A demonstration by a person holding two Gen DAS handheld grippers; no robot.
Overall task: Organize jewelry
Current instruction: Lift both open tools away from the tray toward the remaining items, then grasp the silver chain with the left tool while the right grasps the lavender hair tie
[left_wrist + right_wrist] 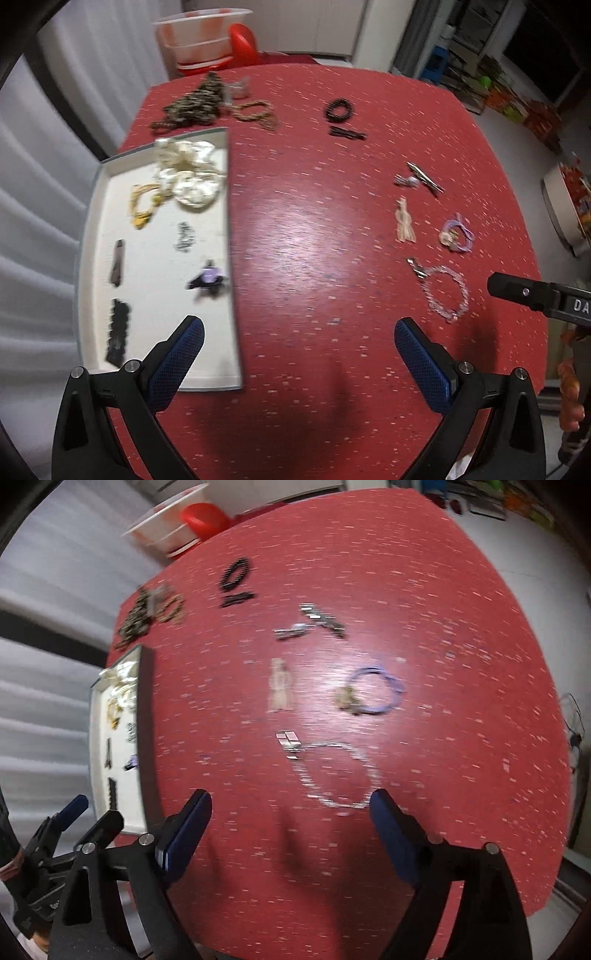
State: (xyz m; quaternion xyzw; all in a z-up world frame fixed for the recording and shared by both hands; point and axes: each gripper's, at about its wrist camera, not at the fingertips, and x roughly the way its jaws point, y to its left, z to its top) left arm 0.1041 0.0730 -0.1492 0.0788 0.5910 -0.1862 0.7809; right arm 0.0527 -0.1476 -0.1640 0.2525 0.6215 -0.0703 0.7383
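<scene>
Red and speckled, the round table (314, 229) holds many small pieces of jewelry. On its left side lies a flat white tray (218, 380) with a grey rim. In the tray sit a heap of cream shiny fabric pieces (188, 173), a yellow bead bracelet (142, 203), a small silver chain (183, 236), a dark thin clip (117, 262), a black and purple bow (208, 278) and a black strip (118, 332).

Out on the table are a black bead ring (339, 110) with a black clip (347, 133) just beside it, a silver clip (421, 179), a pale beige tassel (404, 221), a purple cord bracelet (375, 690) and a clear bead bracelet with a silver clasp (332, 771). At the far edge lie a brown-green heap of chains (192, 105) and a tan bead bracelet (255, 110).

The left gripper (299, 336) hangs over the table beside the tray, jaws wide apart, nothing between them. The right gripper (291, 808) is spread wide too and holds nothing; the clear bead bracelet lies just in front of its blue fingers (391, 830). The pictures are blurry.
</scene>
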